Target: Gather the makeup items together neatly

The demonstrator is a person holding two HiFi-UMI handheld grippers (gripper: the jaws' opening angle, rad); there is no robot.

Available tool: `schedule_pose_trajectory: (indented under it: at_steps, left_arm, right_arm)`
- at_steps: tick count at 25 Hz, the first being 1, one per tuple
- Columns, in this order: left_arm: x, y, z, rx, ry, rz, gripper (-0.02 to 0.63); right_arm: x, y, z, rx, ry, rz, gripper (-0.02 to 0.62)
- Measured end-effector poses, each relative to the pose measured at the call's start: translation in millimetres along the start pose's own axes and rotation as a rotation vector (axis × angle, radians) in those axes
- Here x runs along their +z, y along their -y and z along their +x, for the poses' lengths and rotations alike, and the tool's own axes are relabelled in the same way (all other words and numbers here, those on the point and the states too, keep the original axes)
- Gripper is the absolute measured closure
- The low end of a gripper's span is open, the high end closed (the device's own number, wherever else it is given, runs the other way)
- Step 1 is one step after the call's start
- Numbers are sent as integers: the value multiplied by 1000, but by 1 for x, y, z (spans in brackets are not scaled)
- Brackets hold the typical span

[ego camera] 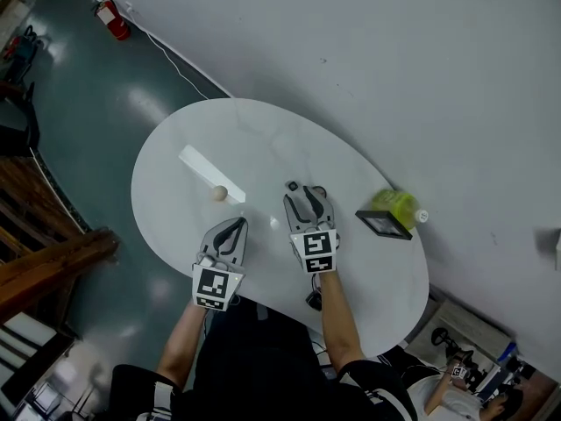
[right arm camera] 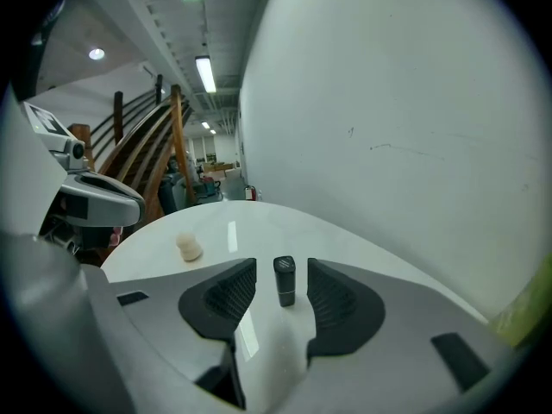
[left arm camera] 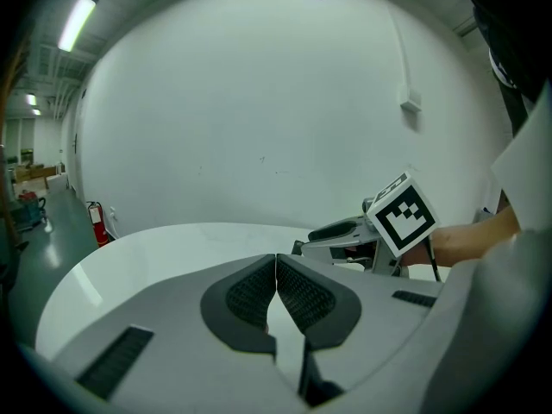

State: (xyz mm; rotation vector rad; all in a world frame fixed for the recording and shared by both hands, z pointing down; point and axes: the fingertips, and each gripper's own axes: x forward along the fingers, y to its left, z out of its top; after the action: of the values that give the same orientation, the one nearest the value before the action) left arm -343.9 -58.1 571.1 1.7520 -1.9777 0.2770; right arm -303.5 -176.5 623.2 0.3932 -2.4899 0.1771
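Two hand-held claws meet over a white oval bench [ego camera: 263, 139] at mid-frame, the left claw [ego camera: 235, 226] pressed together and empty, the right claw [ego camera: 307, 196] spread around a small upright black lipstick tube [right arm camera: 285, 281] standing untouched between its jaws, with a beige egg-shaped sponge [ego camera: 219, 193] left of it.

Overhead and low views — table [ego camera: 263, 139] shared

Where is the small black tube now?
In the right gripper view, the black tube stands upright on the table between the right gripper's open jaws; the beige sponge lies farther left.
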Motion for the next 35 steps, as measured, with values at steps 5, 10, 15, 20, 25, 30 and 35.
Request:
schedule_pose_trajectory:
  at_steps: [5,10,15,20,25,30,35]
  left_arm:
    - [-4,-12,2,22,-13,-14,586]
    - [-7,-18,6,32,-22,-23,586]
    - [-6,-21,8,29,-25,-26,586]
    - [-8,-22,7,29,-26,-27,586]
    - [-7,-19,-1,29,-16,-17,586]
    - [-2,-6,-14,18,2,-1,586]
    - [4,19,-24,-10,20,26,586]
  right_arm:
    - [-2,2,14,14,-27,-31,417]
    - [-7,3,24,13,-45,-57,417]
    - [-7,5,27,7,-54,-74,443]
    - [-7,5,27,5,-54,-84,488]
    - [-1,3,14,-4,-33,-90,489]
    - [10,-1,-15,-21,1,-105,489]
    - [16,-1,-58,-48,34,-118,489]
